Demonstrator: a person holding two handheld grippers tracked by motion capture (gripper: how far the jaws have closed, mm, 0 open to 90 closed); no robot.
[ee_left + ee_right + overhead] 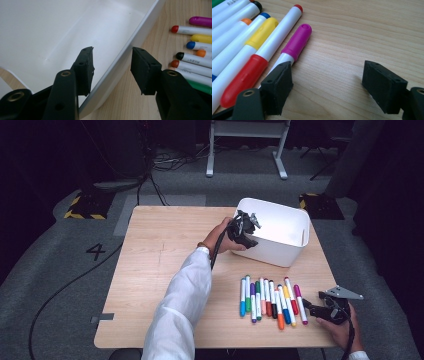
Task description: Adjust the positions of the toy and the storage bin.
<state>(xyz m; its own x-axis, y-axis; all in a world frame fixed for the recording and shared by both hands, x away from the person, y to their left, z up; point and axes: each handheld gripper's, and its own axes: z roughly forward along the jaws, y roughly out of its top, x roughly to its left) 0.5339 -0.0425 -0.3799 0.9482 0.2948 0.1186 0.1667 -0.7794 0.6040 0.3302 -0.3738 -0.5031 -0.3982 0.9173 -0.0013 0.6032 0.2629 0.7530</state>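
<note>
The left tool [246, 226] sits at the near-left wall of the white bin [290, 237], toward two o'clock on the wooden bench [160, 270]. In the left gripper view its jaws straddle that wall [117, 67], one pad inside the bin and one outside over the bench. A gap shows between each pad and the plastic, so the tool is open around the rim rather than clamped on it.

The bin stands upright with its mouth facing up, its long axis running from ten o'clock to four o'clock across the bench.

The markers [270, 300] lie side by side in a row at about five o'clock. Each long axis runs roughly six to twelve, leaning a little toward eleven.

The right tool [312, 310] rests at the right end of the row with its jaws spread wide and nothing between them. One pad lies just beside the magenta-capped marker [297, 41].
</note>
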